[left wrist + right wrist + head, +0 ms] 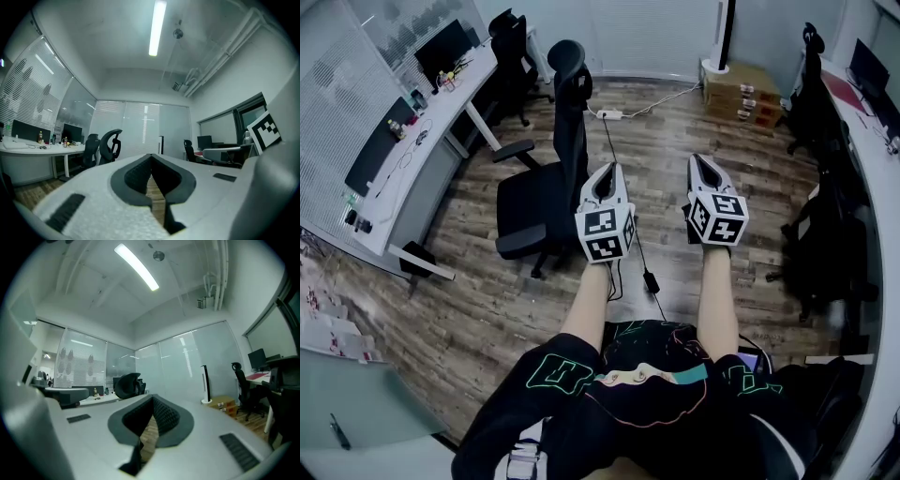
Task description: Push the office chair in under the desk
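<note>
Wood-floored office: the black mesh office chair [546, 192] stands left of centre, clear of the white tabletop [431, 122] at upper left. The left claw [607, 169] and right claw [705, 161] are clenched, empty; an off-centre shove could swivel it.

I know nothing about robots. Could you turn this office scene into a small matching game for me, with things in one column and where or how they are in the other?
Things:
1. office chair
2. cardboard boxes
3. monitor
4. left gripper

Places or states:
A. on the white desk
B. jaws shut, nothing between them
C. out on the wood floor, not pushed under the desk
D. on the floor at the room's far end

Pairs: 1-C, 2-D, 3-A, 4-B
</note>
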